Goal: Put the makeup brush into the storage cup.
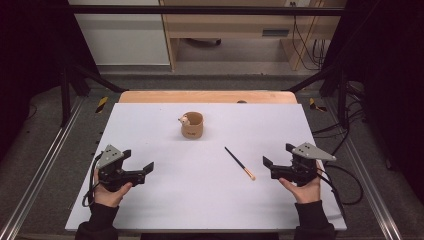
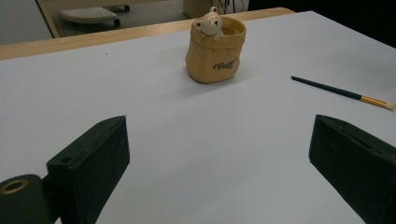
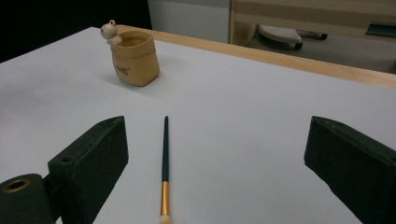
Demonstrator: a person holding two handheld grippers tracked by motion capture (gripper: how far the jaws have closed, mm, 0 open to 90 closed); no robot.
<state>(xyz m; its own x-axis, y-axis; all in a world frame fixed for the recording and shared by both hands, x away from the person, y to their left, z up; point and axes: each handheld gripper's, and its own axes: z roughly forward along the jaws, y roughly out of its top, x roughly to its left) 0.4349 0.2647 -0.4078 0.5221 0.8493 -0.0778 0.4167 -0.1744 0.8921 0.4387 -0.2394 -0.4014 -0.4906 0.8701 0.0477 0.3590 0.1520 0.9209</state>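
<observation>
A tan sack-shaped pot (image 1: 192, 125) with a small bear figure on its rim stands upright at the middle rear of the white table top (image 1: 200, 200). A thin dark brush (image 1: 239, 163) with a gold ferrule and pale tip lies flat to the pot's right front. My left gripper (image 1: 138, 164) rests at the left front, open, nothing between its jaws; its view shows the pot (image 2: 215, 49) and the brush (image 2: 343, 92) ahead. My right gripper (image 1: 276, 160) sits at the right front, open and empty, just right of the brush (image 3: 164, 163); the pot (image 3: 134, 57) is farther off.
A wooden strip (image 1: 207, 96) edges the table's far side. Black frame bars (image 1: 80, 75) and cables (image 1: 345, 175) flank the table. Behind it stand a wooden desk (image 1: 240, 30) and a chair base (image 3: 280, 35) on the floor.
</observation>
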